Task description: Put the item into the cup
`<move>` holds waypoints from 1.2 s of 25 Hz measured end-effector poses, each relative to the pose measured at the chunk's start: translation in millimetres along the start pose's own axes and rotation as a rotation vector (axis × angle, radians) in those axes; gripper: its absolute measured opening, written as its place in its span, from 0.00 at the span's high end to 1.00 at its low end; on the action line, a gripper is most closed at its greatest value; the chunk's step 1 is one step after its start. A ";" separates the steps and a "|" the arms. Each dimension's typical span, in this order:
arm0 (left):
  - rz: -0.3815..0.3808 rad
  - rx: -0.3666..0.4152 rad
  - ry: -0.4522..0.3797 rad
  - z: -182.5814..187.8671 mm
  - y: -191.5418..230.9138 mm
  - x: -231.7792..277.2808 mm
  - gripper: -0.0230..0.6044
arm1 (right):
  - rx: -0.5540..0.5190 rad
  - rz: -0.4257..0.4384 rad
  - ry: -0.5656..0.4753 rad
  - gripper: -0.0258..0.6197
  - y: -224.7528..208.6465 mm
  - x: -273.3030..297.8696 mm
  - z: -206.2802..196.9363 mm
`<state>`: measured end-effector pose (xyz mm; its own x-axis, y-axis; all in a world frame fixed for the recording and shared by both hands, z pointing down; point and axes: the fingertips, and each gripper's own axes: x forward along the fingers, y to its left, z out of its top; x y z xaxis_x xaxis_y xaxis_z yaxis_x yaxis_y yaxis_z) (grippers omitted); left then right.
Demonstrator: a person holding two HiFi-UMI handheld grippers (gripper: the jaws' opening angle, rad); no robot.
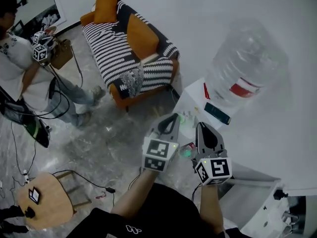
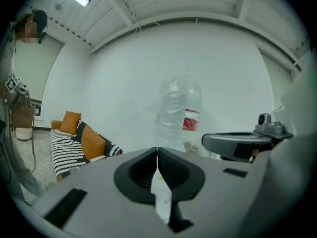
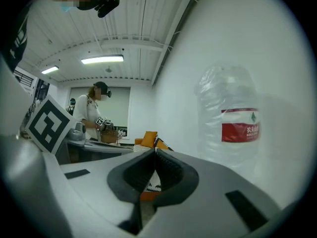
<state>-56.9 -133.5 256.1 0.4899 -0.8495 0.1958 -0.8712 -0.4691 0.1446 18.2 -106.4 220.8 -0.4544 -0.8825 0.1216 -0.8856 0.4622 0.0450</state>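
Observation:
In the head view my left gripper [image 1: 173, 117] and right gripper [image 1: 200, 125] are held side by side, close together, pointing at the white water dispenser [image 1: 195, 100]. A small green and pink object [image 1: 187, 150] shows low between them; I cannot tell what it is. A few small things [image 1: 186, 117] lie on the dispenser top just past the left jaws, too small to name. In the left gripper view the jaws of the left gripper [image 2: 157, 152] meet at the tips with nothing seen held. The right gripper [image 3: 155, 151] is likewise shut and holds nothing.
A big clear water bottle [image 1: 247, 58] with a red label stands on the dispenser against the white wall. A striped sofa [image 1: 131, 53] with orange cushions is at the back left. A person [image 1: 20, 63] with grippers stands far left. A round wooden stool [image 1: 42, 200] and cables lie on the floor.

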 end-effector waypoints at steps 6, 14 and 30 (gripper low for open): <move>0.033 -0.004 -0.018 1.6 10.5 24.7 0.94 | -0.026 -0.017 0.057 0.94 -10.2 13.3 -7.3; -0.057 0.009 0.012 -2.6 -16.7 53.1 0.94 | 0.010 -0.155 0.094 0.94 -63.6 -3.1 -32.4; -0.071 0.097 -0.043 31.9 -17.6 43.7 0.94 | 0.010 -0.093 0.012 0.94 -42.3 14.7 -10.0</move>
<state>-21.2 -170.0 231.1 0.5509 -0.8217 0.1460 -0.8341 -0.5482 0.0619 49.9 -138.1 230.6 -0.3692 -0.9203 0.1293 -0.9248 0.3776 0.0468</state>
